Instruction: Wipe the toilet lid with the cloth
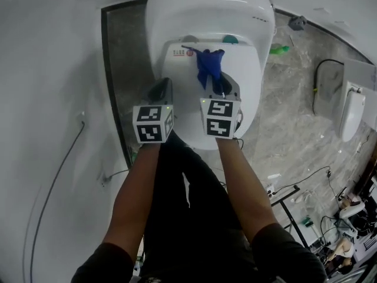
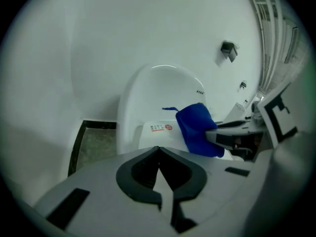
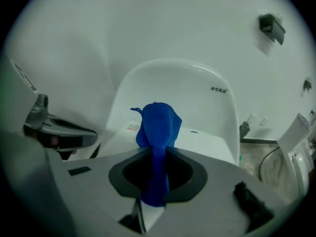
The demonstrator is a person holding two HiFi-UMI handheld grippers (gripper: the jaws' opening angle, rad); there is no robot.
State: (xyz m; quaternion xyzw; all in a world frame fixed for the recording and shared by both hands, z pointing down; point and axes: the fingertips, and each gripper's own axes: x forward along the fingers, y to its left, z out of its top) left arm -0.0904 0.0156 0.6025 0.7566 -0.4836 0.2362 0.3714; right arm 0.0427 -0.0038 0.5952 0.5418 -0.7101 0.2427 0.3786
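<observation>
Both your forearms reach forward and down, side by side over the toilet. Your left gripper [image 1: 160,90] points at the left edge of the closed toilet lid [image 1: 250,81], its jaws pressed together with nothing between them. Your right gripper [image 1: 221,87] is clamped tight on the blue cloth [image 1: 210,66], which bunches out past the jaw tips over the rear of the lid. Just left of the cloth sits a small sticker [image 1: 182,52] with a red mark; its print is too small to read.
</observation>
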